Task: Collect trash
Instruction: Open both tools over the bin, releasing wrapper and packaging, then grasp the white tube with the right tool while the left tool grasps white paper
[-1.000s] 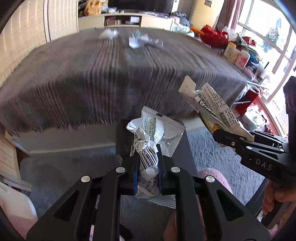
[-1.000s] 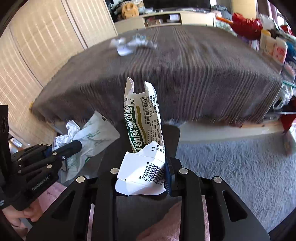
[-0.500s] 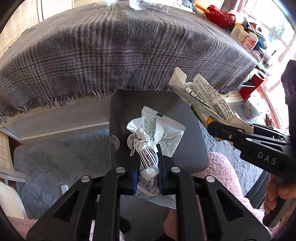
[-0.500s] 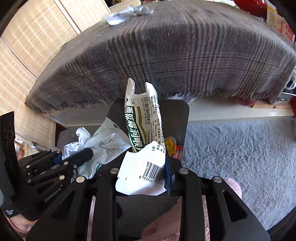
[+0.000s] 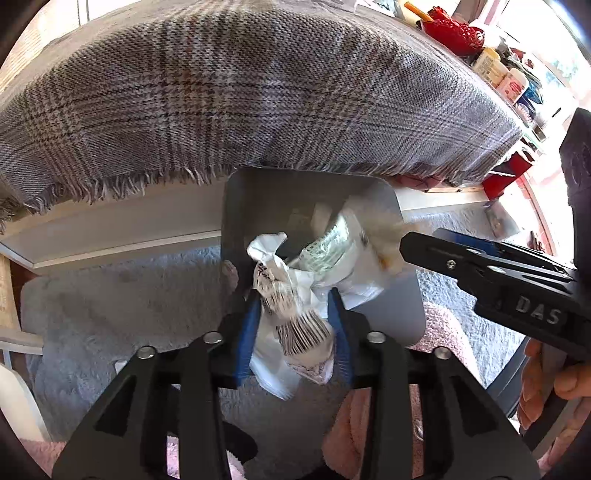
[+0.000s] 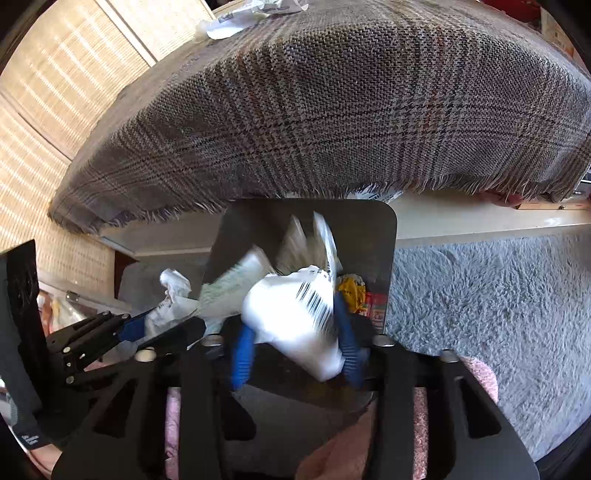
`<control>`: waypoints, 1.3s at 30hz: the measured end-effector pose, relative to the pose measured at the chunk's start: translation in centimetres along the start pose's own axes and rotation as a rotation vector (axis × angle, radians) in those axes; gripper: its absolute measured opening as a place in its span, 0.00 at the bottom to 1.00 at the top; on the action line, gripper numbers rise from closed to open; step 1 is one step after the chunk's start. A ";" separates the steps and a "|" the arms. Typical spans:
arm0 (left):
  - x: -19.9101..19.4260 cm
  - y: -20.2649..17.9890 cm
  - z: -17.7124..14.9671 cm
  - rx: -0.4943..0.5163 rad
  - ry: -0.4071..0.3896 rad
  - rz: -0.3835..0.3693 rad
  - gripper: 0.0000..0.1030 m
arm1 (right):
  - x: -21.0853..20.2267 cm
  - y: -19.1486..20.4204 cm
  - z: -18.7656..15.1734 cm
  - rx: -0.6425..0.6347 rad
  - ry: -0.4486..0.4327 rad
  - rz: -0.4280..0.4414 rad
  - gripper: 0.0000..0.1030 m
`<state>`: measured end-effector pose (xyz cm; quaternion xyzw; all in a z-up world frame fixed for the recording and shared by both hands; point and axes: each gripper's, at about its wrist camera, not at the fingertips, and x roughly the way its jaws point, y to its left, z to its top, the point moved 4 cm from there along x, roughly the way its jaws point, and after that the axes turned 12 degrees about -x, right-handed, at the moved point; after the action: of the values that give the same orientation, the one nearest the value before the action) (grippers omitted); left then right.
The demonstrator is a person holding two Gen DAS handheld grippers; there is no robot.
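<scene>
My left gripper (image 5: pixel 293 328) hangs over the open grey bin (image 5: pixel 258 184), its jaws opening. A crumpled white wrapper with a barcode (image 5: pixel 295 317) sits loose and blurred between the blue pads. My right gripper (image 6: pixel 295 350) is beside it over the same bin (image 6: pixel 373 229), jaws also opening. Its white barcode packet (image 6: pixel 295 317) and green-printed sachet (image 6: pixel 321 240) are tipping out, blurred. Each view shows the other gripper: the right (image 5: pixel 424 240) from the left wrist, the left (image 6: pixel 173 321) from the right wrist.
A plaid grey blanket (image 6: pixel 332 110) covers the low table behind the bin, with more paper scraps (image 6: pixel 236 22) at its far end. Yellow and red trash (image 6: pixel 352 291) lies in the bin. A shaggy grey rug (image 6: pixel 480 295) surrounds it. Bottles (image 5: pixel 495 70) stand at right.
Both grippers sank toward the bin and their jaws spread apart. The wrappers, held firm and upright before, now blur and tip downward into the bin.
</scene>
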<state>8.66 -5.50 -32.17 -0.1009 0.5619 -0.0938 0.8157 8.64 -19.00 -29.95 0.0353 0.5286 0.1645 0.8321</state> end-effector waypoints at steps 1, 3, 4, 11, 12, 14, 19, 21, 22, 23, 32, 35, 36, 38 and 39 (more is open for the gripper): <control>-0.2 0.0 0.0 -0.001 -0.005 0.003 0.41 | -0.2 0.0 0.0 -0.002 -0.006 -0.005 0.54; -0.7 0.1 0.1 -0.002 -0.022 0.011 0.47 | -0.7 -0.1 0.1 -0.004 -0.017 -0.020 0.58; -1.0 0.0 0.2 -0.001 -0.030 0.014 0.53 | -0.9 -0.1 0.2 -0.004 -0.023 -0.027 0.62; -3.2 -0.6 0.4 0.018 -0.087 0.025 0.78 | -3.1 -1.0 0.1 0.020 -0.077 -0.096 0.91; -3.6 -0.6 0.4 0.018 -0.094 0.023 0.81 | -3.2 -1.2 0.1 0.024 -0.083 -0.101 0.91; -4.1 -0.6 0.5 0.018 -0.103 0.022 0.84 | -3.8 -1.6 0.1 0.035 -0.094 -0.109 0.93; -5.3 -0.5 0.5 0.019 -0.125 0.026 0.91 | -4.8 -2.3 0.3 0.052 -0.113 -0.116 0.93; -5.8 -0.4 0.7 0.018 -0.136 0.027 0.92 | -5.1 -2.5 0.3 0.058 -0.119 -0.114 0.93; -5.9 -0.3 0.8 0.017 -0.137 0.027 0.92 | -5.2 -2.6 0.3 0.060 -0.121 -0.113 0.93; -6.1 -0.2 0.8 0.015 -0.137 0.024 0.92 | -5.3 -2.8 0.3 0.063 -0.122 -0.114 0.93; -7.0 1.0 2.2 -0.018 -0.159 0.022 0.92 | -6.0 -3.9 1.2 0.090 -0.140 -0.119 0.93; -7.5 1.5 3.3 -0.025 -0.177 0.030 0.92 | -6.7 -4.2 2.5 0.086 -0.162 -0.126 0.93; -7.6 1.6 3.7 -0.026 -0.183 0.035 0.92 | -7.0 -4.2 3.0 0.081 -0.171 -0.130 0.93; -7.8 2.0 4.8 -0.030 -0.197 0.048 0.92 | -7.5 -4.3 4.3 0.067 -0.190 -0.139 0.93; -7.9 2.1 5.2 -0.030 -0.202 0.052 0.92 | -7.8 -4.3 5.1 0.059 -0.204 -0.144 0.93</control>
<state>10.86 -1.10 -23.81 -0.1075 0.4805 -0.0535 0.8687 11.17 -24.91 -21.91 0.0382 0.4471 0.0845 0.8896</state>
